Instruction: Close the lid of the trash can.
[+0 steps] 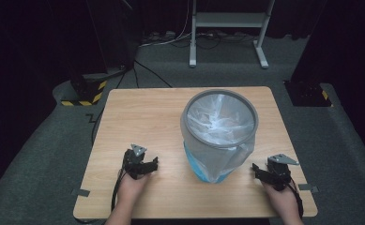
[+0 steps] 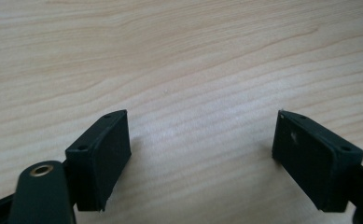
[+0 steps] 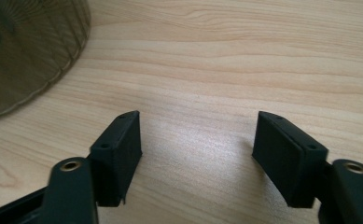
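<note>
Bin [image 1: 219, 136] sits mid-table [image 1: 124, 122], liner [image 1: 220, 117] draped over the rim. Left gripper [image 1: 145, 165] at its 8 o'clock, right gripper [image 1: 262, 172] at 4, both wide open, empty. Liner looks thin, slippery, tear-prone; pinch the overhang at the rim.

Table [image 1: 138, 117] brightly lit from above, surroundings dark; close views soft, perhaps slightly defocused.
</note>
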